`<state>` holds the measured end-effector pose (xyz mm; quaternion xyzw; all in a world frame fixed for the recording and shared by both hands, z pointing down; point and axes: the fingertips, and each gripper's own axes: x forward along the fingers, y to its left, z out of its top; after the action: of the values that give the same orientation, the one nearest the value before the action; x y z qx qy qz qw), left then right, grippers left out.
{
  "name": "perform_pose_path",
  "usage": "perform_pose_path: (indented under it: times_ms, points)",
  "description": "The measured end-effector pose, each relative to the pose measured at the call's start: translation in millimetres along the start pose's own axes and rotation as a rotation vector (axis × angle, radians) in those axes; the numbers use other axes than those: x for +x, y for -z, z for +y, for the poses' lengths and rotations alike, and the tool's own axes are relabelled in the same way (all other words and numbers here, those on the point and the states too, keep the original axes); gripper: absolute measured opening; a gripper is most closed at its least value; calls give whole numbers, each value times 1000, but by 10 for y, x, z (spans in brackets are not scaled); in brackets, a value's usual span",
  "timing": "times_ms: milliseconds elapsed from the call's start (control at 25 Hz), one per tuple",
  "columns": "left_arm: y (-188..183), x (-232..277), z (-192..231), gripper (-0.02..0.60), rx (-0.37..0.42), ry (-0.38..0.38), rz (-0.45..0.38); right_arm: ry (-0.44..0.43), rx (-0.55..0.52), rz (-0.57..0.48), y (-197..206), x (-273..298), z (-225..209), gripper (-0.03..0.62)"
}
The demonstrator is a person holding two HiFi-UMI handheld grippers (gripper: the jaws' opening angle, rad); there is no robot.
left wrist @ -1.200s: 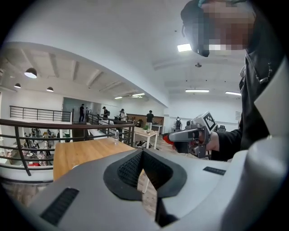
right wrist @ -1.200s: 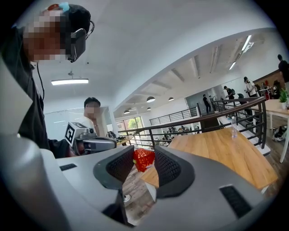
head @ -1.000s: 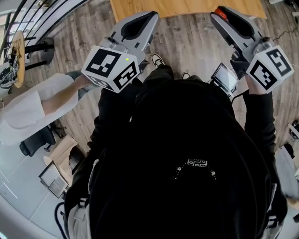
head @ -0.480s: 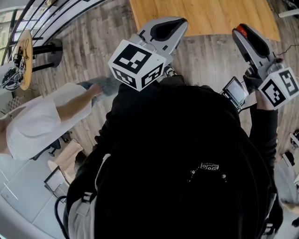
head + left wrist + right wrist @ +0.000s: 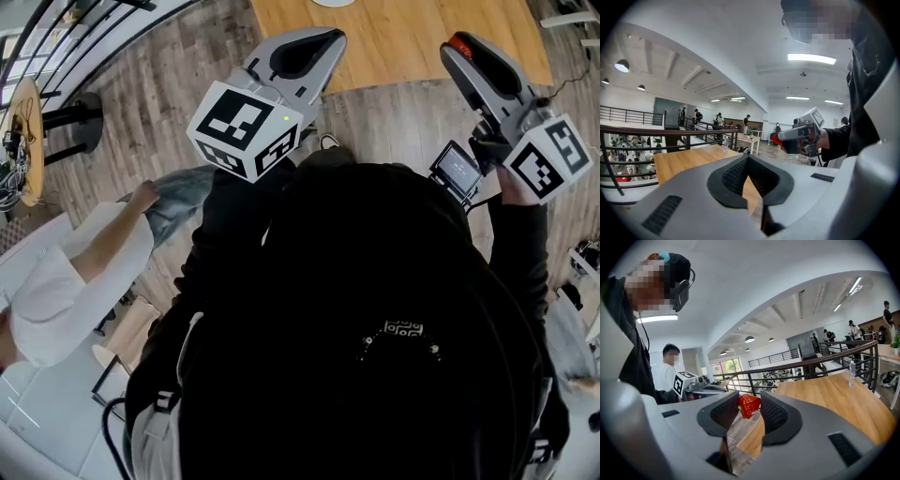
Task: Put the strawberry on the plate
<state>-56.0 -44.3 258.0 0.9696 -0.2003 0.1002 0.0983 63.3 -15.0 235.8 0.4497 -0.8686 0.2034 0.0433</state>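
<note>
Carrying is the step in hand, as we judge it. The right claw (image 5: pixel 749 409) is closed to a middling gap on the strawberry (image 5: pixel 749 405), which is pinched between the very tips of its jaws, up in the air by the near edge of the tabletop (image 5: pixel 834 397). The left claw (image 5: pixel 747 160) has its jaws brought together at the tips with nothing between them, and it hangs by that same near edge.

Next, we think, the fruit has to go out over the tabletop to the plate, come low and be let go gently. We cannot make out the plate for sure. A pale rim (image 5: pixel 334 3) at the tabletop's far side, cut off by the top of the head view, may be it.

The strawberry looks small, bright red and bumpy, and unsquashed as far as we can tell. Only the jaw tips hold it, so we would keep the squeeze light and steady.
</note>
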Motion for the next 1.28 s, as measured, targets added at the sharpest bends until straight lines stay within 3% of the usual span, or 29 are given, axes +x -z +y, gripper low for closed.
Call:
perform_pose_path:
  times_ms: [120,680,1000,1280]
  points:
    - [36,-36,251,-5,-12,-7,-7,-14,-13,21,-53,279,-21,150]
    - [227,-150,274,-5,-77,-76,-9,-95,-39,93,-20,482,17,150]
    - [183,64,746,-5,-97,-155,7,-195,-32,83,-205,1070,-416,150]
    - [35,602,1224,-5,-88,-191,23,-247,-32,84,-442,1480,-962,150]
